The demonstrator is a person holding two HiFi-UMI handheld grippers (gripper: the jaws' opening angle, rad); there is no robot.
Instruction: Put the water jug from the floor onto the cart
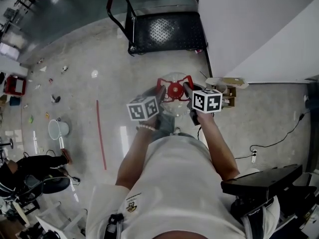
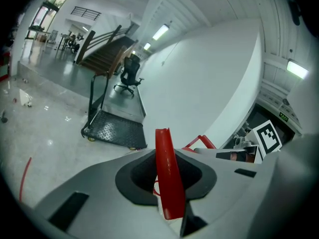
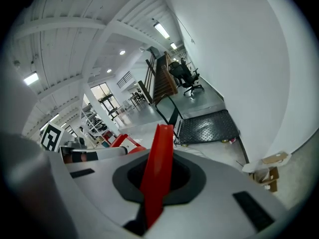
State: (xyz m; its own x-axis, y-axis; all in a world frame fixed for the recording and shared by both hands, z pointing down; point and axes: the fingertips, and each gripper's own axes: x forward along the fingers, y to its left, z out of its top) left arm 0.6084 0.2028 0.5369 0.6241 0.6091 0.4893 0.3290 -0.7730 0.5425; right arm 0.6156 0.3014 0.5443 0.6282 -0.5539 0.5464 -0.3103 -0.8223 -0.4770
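We see little of the jug (image 1: 175, 90): the left gripper (image 1: 159, 89) and right gripper (image 1: 188, 88) cover its sides. The scattered scraps (image 1: 55, 98) are too small for us to name.

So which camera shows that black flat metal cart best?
The head view: the black metal platform cart shows whole from above, deck and handle. Both gripper views show it smaller, at a low angle, ahead by the wall.

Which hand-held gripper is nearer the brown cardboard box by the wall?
Right. The right hand-held gripper is beside the brown cardboard box; the left hand-held gripper is beyond the clear water jug.
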